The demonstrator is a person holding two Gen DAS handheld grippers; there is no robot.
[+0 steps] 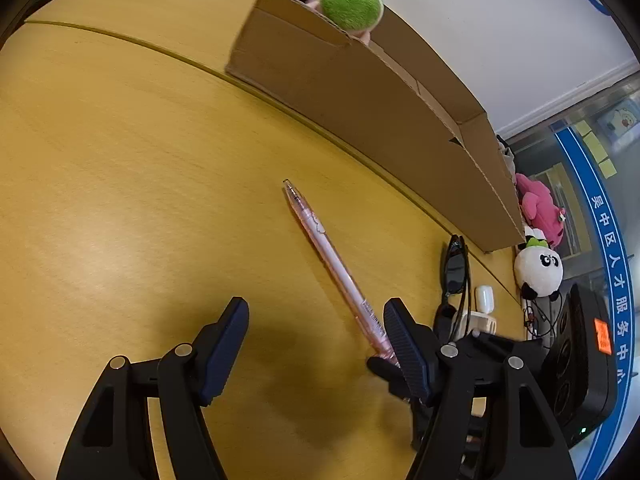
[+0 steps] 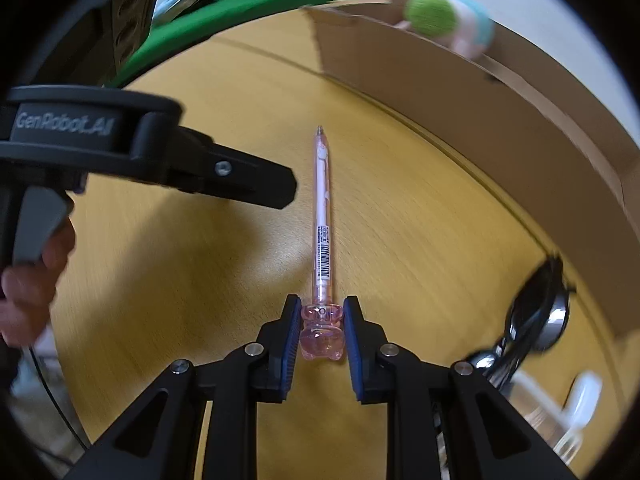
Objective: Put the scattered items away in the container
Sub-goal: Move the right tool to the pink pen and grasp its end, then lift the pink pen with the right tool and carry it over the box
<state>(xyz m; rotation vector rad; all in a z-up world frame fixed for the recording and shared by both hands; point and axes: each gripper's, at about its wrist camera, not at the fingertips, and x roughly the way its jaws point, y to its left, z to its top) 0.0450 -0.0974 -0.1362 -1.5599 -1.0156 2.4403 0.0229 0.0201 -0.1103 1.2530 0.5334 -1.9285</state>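
Pen (image 2: 322, 208) cap pinched between right fingers (image 2: 295, 336) — left fingers (image 1: 230, 344) (spread wide, empty) alongside

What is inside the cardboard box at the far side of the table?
A plush toy with a green fuzzy part sticks up above the rim of the cardboard box. The box wall hides the rest of the inside, so any other contents cannot be seen.

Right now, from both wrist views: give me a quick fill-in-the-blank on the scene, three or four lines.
1. The right gripper is shut on the ____ charm end of the pink pen.
2. The left gripper is ____, nothing between its pads.
3. The green plush toy sits in the ____ box.
4. The sunglasses lie on the ____.

Missing: bear-shaped; open; cardboard; table
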